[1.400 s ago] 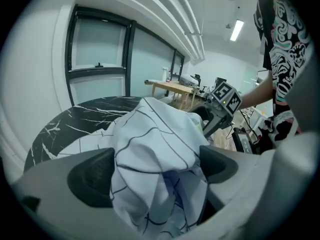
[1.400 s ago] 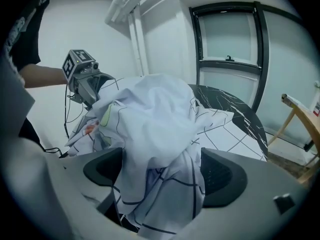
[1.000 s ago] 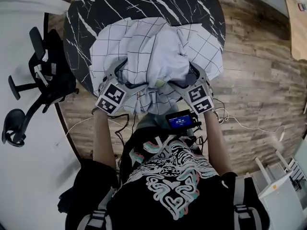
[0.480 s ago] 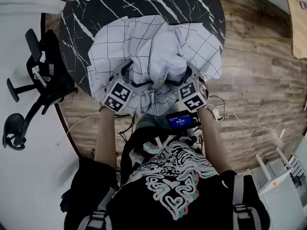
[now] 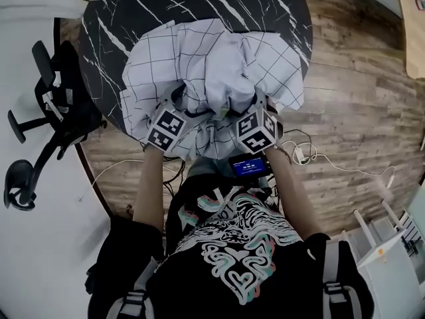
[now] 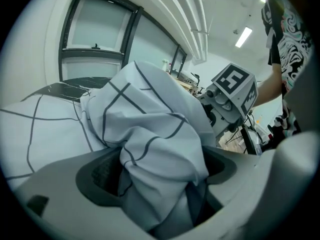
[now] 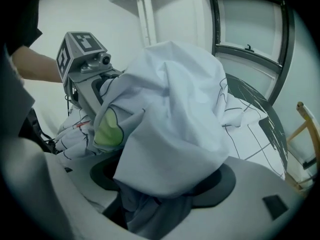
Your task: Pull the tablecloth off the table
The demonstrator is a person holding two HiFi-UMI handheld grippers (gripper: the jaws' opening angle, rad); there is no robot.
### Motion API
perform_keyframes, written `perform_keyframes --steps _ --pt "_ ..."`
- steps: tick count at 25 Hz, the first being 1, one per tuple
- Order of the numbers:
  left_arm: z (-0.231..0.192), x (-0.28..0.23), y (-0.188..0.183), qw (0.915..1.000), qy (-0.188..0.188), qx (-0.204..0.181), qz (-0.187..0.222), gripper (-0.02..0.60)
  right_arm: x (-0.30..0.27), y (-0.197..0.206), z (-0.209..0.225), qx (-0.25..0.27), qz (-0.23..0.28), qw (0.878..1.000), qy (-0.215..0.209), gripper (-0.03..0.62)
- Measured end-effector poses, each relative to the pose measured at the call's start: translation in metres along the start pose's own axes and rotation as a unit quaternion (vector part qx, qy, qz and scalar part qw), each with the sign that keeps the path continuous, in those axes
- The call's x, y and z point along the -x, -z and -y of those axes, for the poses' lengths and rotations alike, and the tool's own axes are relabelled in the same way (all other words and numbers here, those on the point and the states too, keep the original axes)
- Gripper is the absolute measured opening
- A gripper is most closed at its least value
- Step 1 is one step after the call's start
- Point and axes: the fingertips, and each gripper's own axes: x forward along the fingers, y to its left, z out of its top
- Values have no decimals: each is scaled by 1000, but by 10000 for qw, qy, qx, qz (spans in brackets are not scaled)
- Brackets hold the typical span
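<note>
Head view: the tablecloth (image 5: 212, 62), white with a dark grid, lies bunched in a heap at the near edge of the round black marble table (image 5: 133, 12), with its lower folds hanging over that edge. The left gripper (image 5: 176, 104) and right gripper (image 5: 254, 106) dig into the heap's near side, side by side. Both forearms reach forward from the body, with the marker cubes turned up. A black chair (image 5: 56, 105) stands off the table's left edge.

Left gripper view: the jaws are clenched on a thick fold of the cloth, which fills the gap between them and billows above.

Right gripper view: the jaws stand fairly wide and are closing on a fat wad of the cloth packed between them.
</note>
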Motion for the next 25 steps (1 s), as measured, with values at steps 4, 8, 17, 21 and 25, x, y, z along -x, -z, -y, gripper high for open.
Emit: perform_keyframes --steps 4,8,17,21,25 --pt "1 -2 0 9999 56 78 48 497 0 -2 -2 148 51 9999 7 353" --pt "2 -4 1 9999 58 129 30 494 -1 -1 -5 265 161 9995 -22 341" --pt "7 -7 -1 9998 161 132 54 473 0 -5 -13 388 437 9980 -247 285" --pt "10 -9 -4 9997 212 130 80 453 0 -6 -16 343 471 9979 -276 256" --pt "14 -10 -6 9995 251 136 139 438 0 -7 -17 308 544 9977 -248 230"
